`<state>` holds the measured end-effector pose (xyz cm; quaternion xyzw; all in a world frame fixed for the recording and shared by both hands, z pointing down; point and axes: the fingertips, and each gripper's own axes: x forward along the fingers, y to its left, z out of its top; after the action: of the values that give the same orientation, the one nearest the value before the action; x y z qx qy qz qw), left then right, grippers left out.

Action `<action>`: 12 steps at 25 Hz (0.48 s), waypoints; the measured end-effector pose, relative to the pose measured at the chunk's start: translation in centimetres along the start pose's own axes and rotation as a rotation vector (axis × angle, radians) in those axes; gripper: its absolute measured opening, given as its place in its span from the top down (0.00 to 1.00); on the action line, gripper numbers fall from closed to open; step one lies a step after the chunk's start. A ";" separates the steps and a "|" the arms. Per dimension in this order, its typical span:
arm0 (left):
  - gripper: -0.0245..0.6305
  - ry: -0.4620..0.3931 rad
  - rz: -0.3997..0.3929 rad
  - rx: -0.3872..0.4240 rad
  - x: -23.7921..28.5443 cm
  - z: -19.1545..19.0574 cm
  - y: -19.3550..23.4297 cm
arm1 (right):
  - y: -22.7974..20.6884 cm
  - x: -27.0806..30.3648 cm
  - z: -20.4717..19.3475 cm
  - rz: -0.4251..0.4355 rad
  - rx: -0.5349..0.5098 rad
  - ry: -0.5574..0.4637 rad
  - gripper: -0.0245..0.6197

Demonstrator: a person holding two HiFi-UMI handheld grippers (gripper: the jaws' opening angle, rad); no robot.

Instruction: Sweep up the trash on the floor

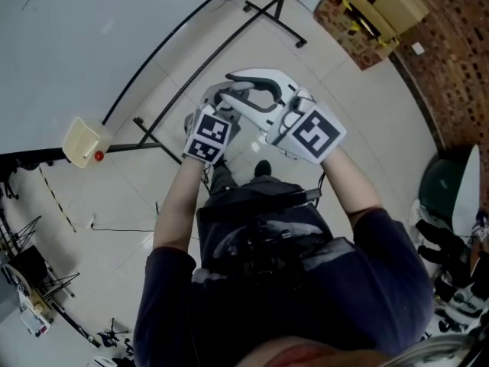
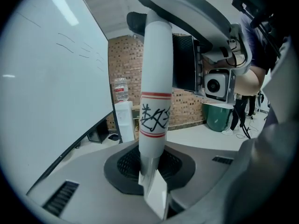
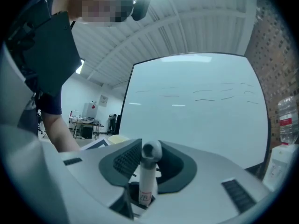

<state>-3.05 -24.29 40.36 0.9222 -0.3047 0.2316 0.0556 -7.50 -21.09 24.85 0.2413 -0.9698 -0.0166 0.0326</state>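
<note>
I hold both grippers close together in front of my chest. My left gripper is shut on a white handle with two red bands and black scribble, which rises between its jaws. My right gripper is shut on a white handle that ends in a round grey cap. Whether it is the same handle I cannot tell. From above, the left gripper and right gripper nearly touch and hide the handle. A cream dustpan lies on the floor at the left with a small red object beside it.
A whiteboard on black stand legs fills the upper left. Cardboard boxes sit by the brick wall at the upper right. A green bin stands at the right. A water dispenser stands by the brick wall.
</note>
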 end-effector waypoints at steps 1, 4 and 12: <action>0.89 -0.008 -0.003 -0.005 -0.1 -0.3 0.9 | -0.1 1.1 -0.1 0.001 -0.016 0.013 0.79; 0.89 -0.027 -0.025 -0.025 -0.6 -1.8 3.6 | 0.0 4.7 -0.8 0.002 -0.074 0.054 0.79; 0.89 0.006 -0.079 -0.035 -0.2 -7.6 10.8 | -1.0 14.7 -5.8 -0.085 -0.098 0.267 0.79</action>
<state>-12.59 -31.04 46.62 0.9317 -0.2718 0.2266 0.0818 -19.56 -28.90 31.43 0.2801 -0.9438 -0.0330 0.1724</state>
